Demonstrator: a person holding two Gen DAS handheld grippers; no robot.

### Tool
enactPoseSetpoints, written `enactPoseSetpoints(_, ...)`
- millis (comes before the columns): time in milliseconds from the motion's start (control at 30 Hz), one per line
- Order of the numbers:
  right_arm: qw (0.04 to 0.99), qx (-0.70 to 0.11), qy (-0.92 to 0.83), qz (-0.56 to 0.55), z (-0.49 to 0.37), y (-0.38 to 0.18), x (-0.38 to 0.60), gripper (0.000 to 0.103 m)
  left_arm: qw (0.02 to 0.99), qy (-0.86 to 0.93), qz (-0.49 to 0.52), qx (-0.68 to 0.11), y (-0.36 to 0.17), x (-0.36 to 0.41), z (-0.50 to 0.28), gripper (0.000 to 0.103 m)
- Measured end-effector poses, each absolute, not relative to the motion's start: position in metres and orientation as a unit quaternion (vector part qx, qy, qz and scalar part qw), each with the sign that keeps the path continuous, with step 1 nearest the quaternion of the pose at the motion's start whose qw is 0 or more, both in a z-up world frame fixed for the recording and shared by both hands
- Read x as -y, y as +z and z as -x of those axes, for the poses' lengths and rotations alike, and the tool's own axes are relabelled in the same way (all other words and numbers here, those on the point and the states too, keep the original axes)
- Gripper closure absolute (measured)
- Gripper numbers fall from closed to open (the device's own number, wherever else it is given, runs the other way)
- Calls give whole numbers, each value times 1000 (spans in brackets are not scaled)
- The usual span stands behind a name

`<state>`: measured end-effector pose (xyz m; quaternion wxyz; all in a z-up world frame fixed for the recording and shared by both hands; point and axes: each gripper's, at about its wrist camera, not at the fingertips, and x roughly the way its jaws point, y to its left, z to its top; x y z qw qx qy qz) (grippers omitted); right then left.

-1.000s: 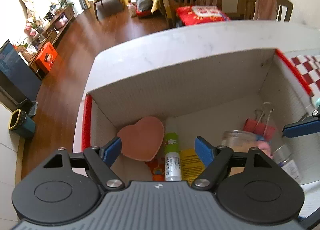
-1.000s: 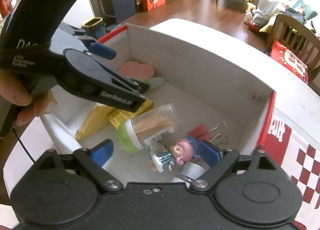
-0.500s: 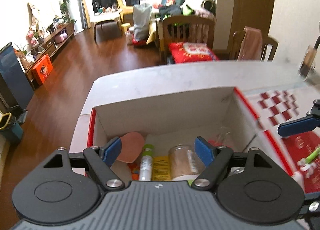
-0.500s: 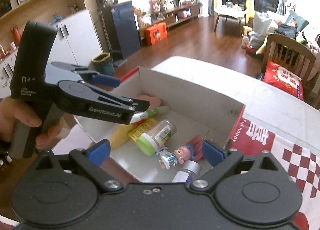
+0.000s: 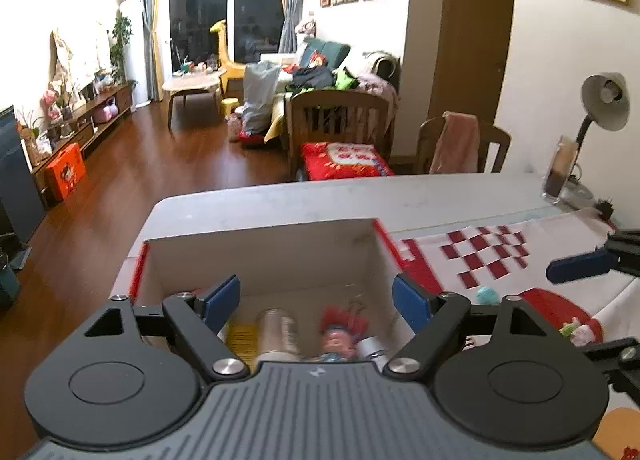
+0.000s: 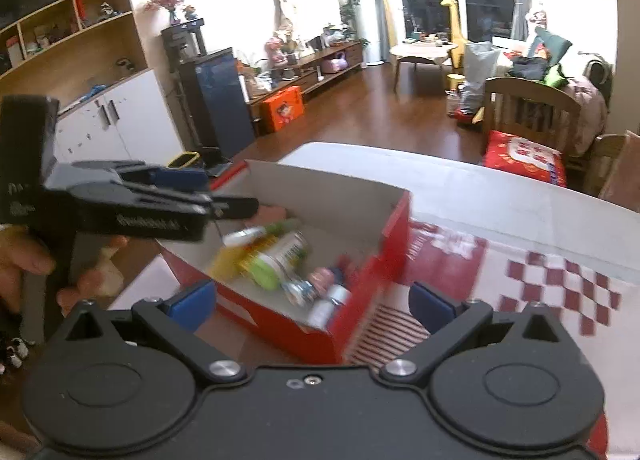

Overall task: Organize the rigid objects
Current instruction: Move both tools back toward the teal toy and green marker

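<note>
A cardboard box point(image 5: 260, 256) with red outer walls point(image 6: 280, 320) and a white inside stands on the table. In it lie a clear jar with a green lid point(image 6: 276, 260), a small doll point(image 5: 336, 336), a yellow packet point(image 5: 240, 336), a small bottle point(image 6: 332, 300) and a green-white tube point(image 6: 260, 230). My left gripper point(image 5: 316, 300) hangs above the box's near edge, jaws opening, with nothing between them. My right gripper point(image 6: 312, 302) is above the box's near right corner, jaws opening wide and empty. In the right wrist view the left gripper point(image 6: 216, 192), held by a hand point(image 6: 24, 260), hovers over the box's left side.
A red-and-white checked cloth point(image 5: 480, 252) lies right of the box, with a teal ball point(image 5: 486, 294) and a small toy point(image 5: 576, 330) on it. A desk lamp point(image 5: 604, 100) and a glass point(image 5: 560, 172) stand at the table's far right. Wooden chairs point(image 5: 340, 116) are behind the table.
Both grippers have drawn back and risen out of the box, so more of the room shows. The right jaws have spread wider. The things in the box have stayed put.
</note>
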<state>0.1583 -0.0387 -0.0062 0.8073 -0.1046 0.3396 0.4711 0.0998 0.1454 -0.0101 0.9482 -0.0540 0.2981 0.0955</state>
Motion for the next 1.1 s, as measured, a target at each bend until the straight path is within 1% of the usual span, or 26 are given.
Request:
enactPoseSetpoints(233, 818, -354, 440, 104, -165, -20, 99, 1, 956, 84, 78, -269, -10, -107, -98, 19)
enactPoseSetpoints(433, 826, -367, 411, 120, -178, -38, 136, 1, 956, 64, 62, -279, -20, -68, -113, 19)
enactPoseSetpoints(633, 830, -376, 391, 132, -194, -57, 167, 1, 950, 54, 76, -297, -36, -36, -132, 19)
enactPoseSetpoints(767, 828, -384, 383, 139, -210, -71, 184, 1, 948, 49, 61, -308, -49, -11, -146, 19)
enactPoseSetpoints(1100, 807, -408, 386, 181, -249, -114, 198, 10, 933, 47, 54, -352, -93, 32, -193, 19)
